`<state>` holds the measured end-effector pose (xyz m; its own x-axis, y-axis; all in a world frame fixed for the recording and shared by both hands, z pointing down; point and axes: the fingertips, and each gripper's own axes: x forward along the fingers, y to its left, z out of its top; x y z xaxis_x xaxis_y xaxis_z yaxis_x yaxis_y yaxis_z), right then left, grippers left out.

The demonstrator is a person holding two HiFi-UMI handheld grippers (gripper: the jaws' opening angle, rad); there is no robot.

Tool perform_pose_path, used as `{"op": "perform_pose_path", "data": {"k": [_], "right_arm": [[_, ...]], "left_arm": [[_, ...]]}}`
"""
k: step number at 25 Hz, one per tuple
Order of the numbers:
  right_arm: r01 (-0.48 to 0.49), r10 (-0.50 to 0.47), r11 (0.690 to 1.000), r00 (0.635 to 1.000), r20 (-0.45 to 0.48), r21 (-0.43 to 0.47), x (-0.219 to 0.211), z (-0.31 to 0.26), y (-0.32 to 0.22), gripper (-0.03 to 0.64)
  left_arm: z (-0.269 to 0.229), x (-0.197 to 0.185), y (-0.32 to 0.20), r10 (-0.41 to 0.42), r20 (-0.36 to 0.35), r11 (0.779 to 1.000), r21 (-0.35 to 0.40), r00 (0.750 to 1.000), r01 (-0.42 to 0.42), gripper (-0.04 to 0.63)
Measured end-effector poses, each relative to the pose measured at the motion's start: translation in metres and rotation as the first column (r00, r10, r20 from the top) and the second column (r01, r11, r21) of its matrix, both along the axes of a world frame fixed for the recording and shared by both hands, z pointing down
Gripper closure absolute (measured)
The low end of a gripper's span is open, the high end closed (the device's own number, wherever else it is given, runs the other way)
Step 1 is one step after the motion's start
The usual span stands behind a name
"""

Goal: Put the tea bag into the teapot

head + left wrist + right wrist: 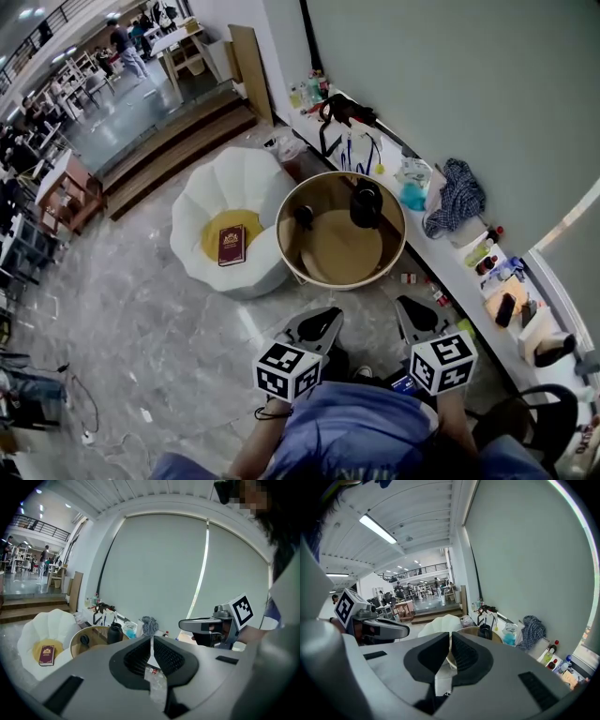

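A black teapot (366,203) stands at the far side of a round wooden table (291,258), with a small dark round object (303,216) to its left. I cannot make out a tea bag in any view. My left gripper (326,317) and right gripper (409,307) are held close to the person's body, short of the table, side by side. In the left gripper view the teapot (114,633) lies ahead to the left, and the jaws (152,638) are shut on nothing. In the right gripper view the jaws (450,634) are also shut and bare, with the teapot (485,631) beyond them.
A white petal-shaped seat (211,202) with a yellow cushion and a red book (232,245) stands left of the table. A long counter (450,248) along the wall holds bottles, a checked cloth (457,197) and clutter. Wooden steps (178,141) rise at the back left.
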<state>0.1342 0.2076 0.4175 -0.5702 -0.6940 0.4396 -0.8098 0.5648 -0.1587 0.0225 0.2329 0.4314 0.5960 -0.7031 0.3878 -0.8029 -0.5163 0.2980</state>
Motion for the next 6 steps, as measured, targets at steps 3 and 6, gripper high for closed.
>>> {"op": "perform_pose_path", "data": {"k": [3,6], "right_arm": [[-0.022,0.023,1.000,1.000,-0.002,0.018,0.011,-0.002,-0.002,0.588],[-0.044,0.044,0.998,0.999,-0.004,0.037,0.023,-0.003,-0.005,0.588]], "left_arm": [[0.000,0.002,0.001,-0.003,-0.001,1.000,0.012,1.000,0.003,0.565],[0.001,0.004,0.003,-0.008,-0.003,1.000,0.023,1.000,0.008,0.565]]}}
